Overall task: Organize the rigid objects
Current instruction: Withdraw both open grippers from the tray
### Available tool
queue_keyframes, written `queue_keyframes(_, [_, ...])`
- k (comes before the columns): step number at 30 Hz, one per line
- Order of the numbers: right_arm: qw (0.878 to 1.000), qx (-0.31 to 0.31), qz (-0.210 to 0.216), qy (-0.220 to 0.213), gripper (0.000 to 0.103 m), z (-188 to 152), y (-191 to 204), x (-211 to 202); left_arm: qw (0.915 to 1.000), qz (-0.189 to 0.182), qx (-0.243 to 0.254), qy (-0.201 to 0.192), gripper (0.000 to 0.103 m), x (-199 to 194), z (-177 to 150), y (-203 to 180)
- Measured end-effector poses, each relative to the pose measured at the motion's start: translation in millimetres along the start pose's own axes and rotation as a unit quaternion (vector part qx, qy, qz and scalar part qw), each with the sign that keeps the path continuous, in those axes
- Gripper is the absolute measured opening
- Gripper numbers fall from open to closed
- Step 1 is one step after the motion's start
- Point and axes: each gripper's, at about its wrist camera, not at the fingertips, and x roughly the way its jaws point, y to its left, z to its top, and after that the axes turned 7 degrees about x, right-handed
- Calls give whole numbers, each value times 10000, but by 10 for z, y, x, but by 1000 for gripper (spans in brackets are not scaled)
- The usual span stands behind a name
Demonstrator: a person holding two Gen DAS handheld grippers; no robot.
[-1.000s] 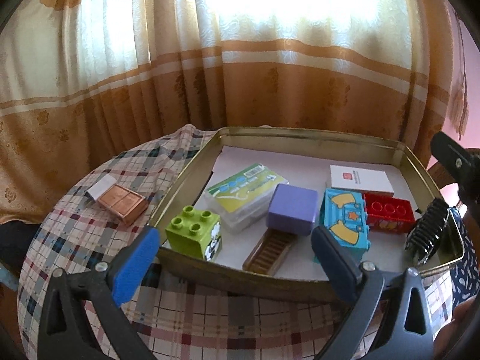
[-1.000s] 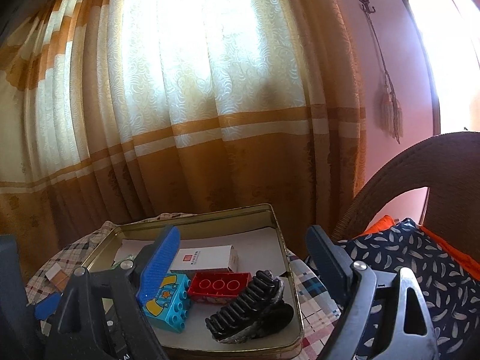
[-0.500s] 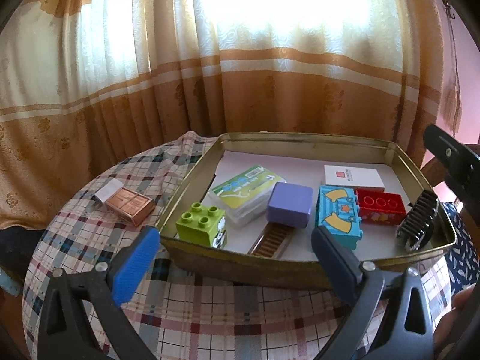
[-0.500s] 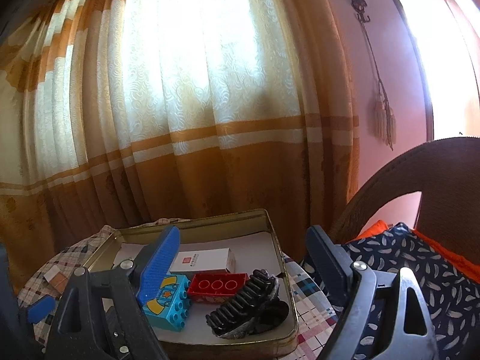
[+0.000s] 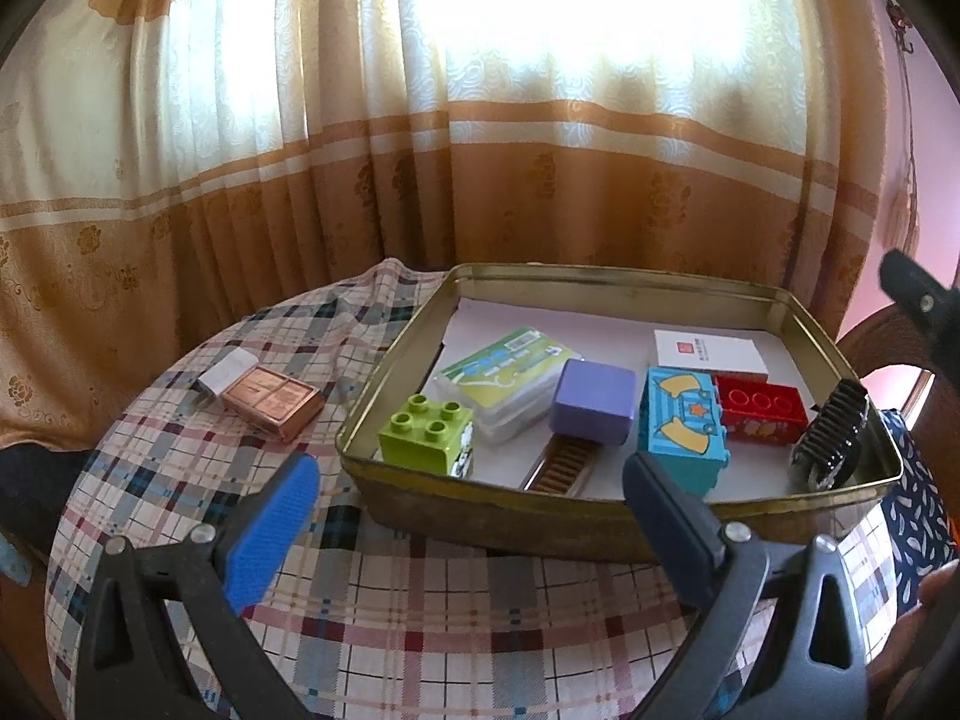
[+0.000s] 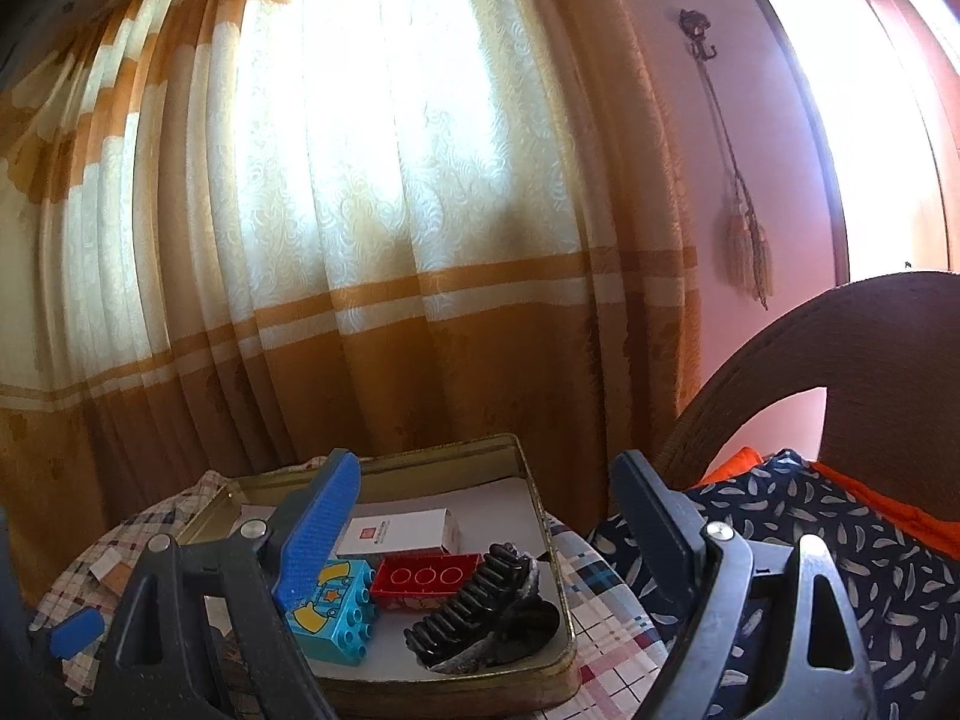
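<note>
**Tin tray loaded, both grippers empty**

Your left gripper [image 5: 468, 492] hung over the checked cloth of the counter [image 5: 384, 612], just short of the tray's near wall, its jaws spread wide with nothing between them. Your right gripper [image 6: 480, 504] stood equally wide and empty at the tray's right end, above the cushion [image 6: 840, 546] beside the counter.

The tin tray [image 5: 600, 519] was a shallow, gold-coloured rectangle with rounded corners and a white sheet lining its floor. Inside it you had a green toy brick [image 5: 427, 443] at the near left corner, a clear plastic case with a green and white label [image 5: 507, 373] behind it, a purple block [image 5: 594, 401] resting partly on a ridged brown piece [image 5: 561, 468], a blue brick with yellow shapes [image 5: 684, 433], a red brick [image 5: 761, 407], a white box with a red mark [image 5: 708, 350], and a black toothed hair clip [image 5: 831, 433] against the right wall.

Outside the tray, on the cloth to its left, lay a copper-coloured box [image 5: 273, 399] touching a small white piece [image 5: 225, 373].
</note>
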Motion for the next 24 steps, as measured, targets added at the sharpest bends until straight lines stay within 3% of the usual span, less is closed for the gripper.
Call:
queue_keyframes(4, [10000, -92, 24, -6, 88, -53, 50, -183, 10000, 51, 19, -29, 102, -37, -18, 47])
queue_keyframes(7, [9990, -295, 63, -334, 98, -108, 156, -409, 10000, 50, -33, -34, 102, -58, -40, 112])
queue_keyframes(9, [9978, -466, 197, -423, 99, -150, 260, -497, 10000, 57, -60, 13, 102, -53, -49, 157])
queue_keyframes(15, [9982, -404, 450, -26, 99, -204, 397, -435, 9998, 105, -136, 57, 102, -71, -88, 327])
queue_keyframes(24, [9981, -359, 485, 114, 99, -261, 517, -440, 9986, 203, -463, 179, 102, -56, -153, 681])
